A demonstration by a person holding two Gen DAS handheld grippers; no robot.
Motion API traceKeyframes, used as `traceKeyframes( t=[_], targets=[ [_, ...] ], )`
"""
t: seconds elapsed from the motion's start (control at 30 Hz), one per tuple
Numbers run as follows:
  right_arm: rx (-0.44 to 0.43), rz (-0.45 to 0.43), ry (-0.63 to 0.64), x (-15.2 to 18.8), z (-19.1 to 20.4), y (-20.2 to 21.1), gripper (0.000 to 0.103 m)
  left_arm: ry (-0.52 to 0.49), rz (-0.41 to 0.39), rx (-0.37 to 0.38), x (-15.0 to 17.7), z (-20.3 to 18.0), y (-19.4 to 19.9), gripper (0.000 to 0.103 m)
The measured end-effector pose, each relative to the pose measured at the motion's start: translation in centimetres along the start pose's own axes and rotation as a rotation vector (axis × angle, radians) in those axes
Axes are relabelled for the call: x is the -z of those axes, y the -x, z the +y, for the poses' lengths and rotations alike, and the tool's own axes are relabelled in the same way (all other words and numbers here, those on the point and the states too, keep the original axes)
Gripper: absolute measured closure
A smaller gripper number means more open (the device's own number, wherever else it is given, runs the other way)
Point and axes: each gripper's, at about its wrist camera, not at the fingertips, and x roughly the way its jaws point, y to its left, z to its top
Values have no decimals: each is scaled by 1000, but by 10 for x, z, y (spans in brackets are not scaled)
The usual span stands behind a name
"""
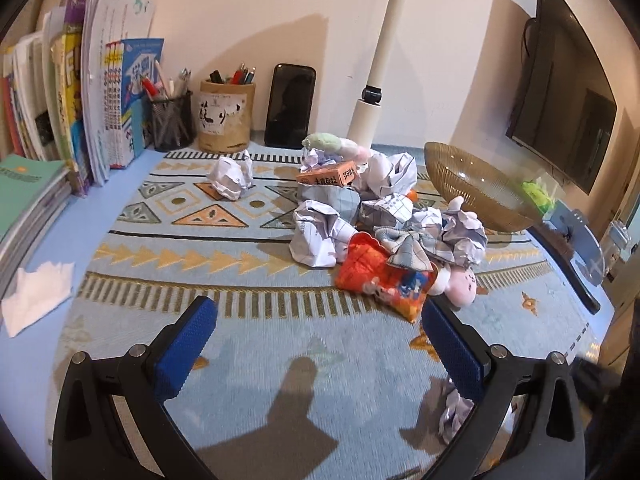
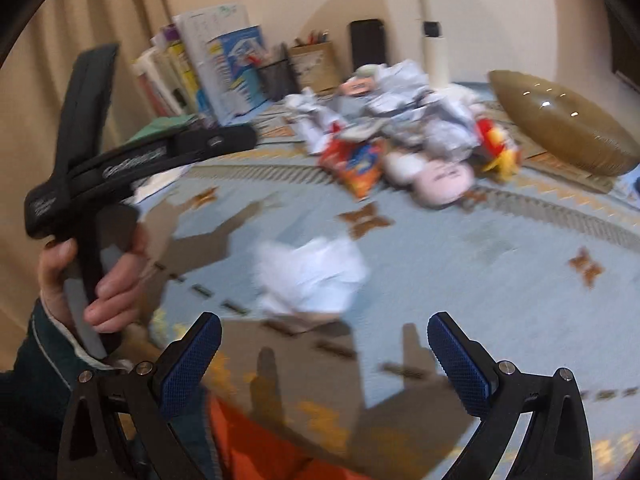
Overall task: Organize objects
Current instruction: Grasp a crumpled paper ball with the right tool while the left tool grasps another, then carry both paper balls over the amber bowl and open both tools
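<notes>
we hold the left gripper (image 1: 320, 344) over the patterned mat (image 1: 248, 320), its 2 blue pads spread wide with nothing between them. ahead and slightly right of it sits the heap of crumpled paper (image 1: 320, 236), with an orange snack bag (image 1: 384, 280) and a pink plush toy (image 1: 462, 284) at its near edge. further right, the amber bowl (image 1: 476, 188) stands tilted. our right gripper (image 2: 324, 348) is also spread apart and empty, a single paper ball (image 2: 312, 280) lying just ahead of its tips, blurred. the left hand (image 2: 96, 280) grips its handle at that view's left.
</notes>
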Motion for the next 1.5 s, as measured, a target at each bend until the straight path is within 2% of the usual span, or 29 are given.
traceKeyframes(
  t=[0.13, 0.17, 0.2, 0.23, 0.27, 0.37, 0.5, 0.67, 0.7, 0.73, 0.87, 1.0, 1.13, 1.2, 1.33, 1.43, 1.5],
  targets=[
    [17, 20, -42, -9, 4, -22, 2, -24, 49, -7, -5, 2, -8, 1],
    [5, 29, -60, -13, 2, -28, 11, -25, 74, -7, -10, 5, -13, 1],
    [-10, 31, -74, -16, -1, -32, 27, -29, 104, -1, -14, 7, -20, 1],
    [-12, 28, -80, -19, -5, -32, 35, -33, 152, 27, -20, 10, -29, 1],
    [-27, 24, -93, -23, -9, -31, 49, -36, 186, 58, -25, 13, -38, 1],
    [-59, -11, -135, -33, -22, -23, 49, 2, 226, 97, -44, 27, -64, 1],
    [-9, -56, -173, -48, -50, -7, 49, 29, 216, 111, -65, 35, -92, 8],
    [38, -79, -224, -52, -83, 10, 49, -13, 246, 138, -72, 31, -122, 44],
    [43, -84, -239, -53, -90, 12, 49, -4, 247, 166, -72, 32, -124, 65],
    [43, -87, -249, -52, -93, 16, 49, 6, 246, 203, -71, 34, -124, 71],
    [54, -115, -274, -51, -109, 31, 49, -5, 192, 179, -69, 32, -104, 71],
    [88, -187, -276, -59, -119, 63, 49, -20, 113, 146, -80, 22, -67, 71],
    [159, -290, -265, -85, -137, 107, 49, -78, -10, 179, -113, -16, -24, 71],
    [206, -334, -264, -102, -149, 122, 49, -99, -38, 223, -132, -40, -18, 71],
    [263, -400, -332, -134, -186, 132, 49, -190, -50, 275, -167, -118, -39, 71],
    [355, -368, -419, -147, -219, 115, 49, -221, 0, 302, -175, -168, -82, 71],
    [360, -342, -464, -151, -238, 102, 49, -232, 20, 270, -173, -190, -113, 71]
  ],
)
